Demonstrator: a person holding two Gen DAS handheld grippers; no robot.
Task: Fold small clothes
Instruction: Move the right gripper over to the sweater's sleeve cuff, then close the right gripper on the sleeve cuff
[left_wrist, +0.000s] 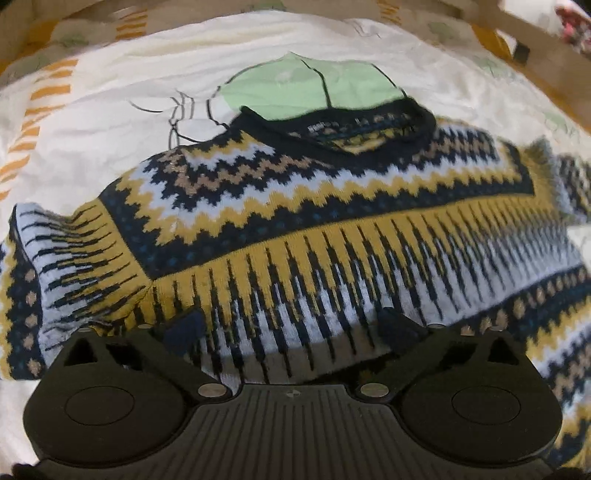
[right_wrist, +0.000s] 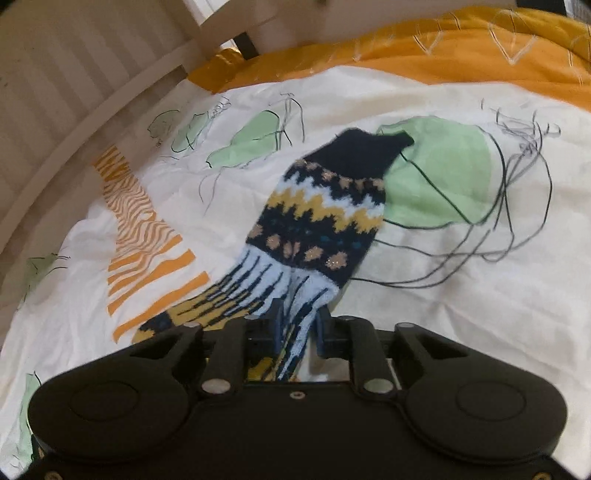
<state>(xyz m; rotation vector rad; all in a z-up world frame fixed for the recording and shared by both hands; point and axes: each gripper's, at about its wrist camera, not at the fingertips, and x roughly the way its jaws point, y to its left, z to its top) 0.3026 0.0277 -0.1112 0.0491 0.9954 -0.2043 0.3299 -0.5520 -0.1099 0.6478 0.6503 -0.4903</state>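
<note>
Presently, one patterned sweater (left_wrist: 314, 221) lies spread on the bed sheet (left_wrist: 110, 155), collar at the far side. Left gripper (left_wrist: 291, 325): fingers wide apart over the knit body, holding nothing. Right gripper (right_wrist: 299, 328): fingers pinched on one sleeve (right_wrist: 317, 218), cuff pointing far. Judged best: carry the sleeve flat across the chest, keeping the fabric taut.

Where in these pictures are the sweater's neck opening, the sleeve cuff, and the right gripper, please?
neck opening (left_wrist: 354, 142): left wrist view, on the patterned inner back just below the dark collar.
sleeve cuff (right_wrist: 360, 151): right wrist view, on the plain navy end band.
right gripper (right_wrist: 300, 328): right wrist view, between its fingertips, shut on the sleeve.
</note>
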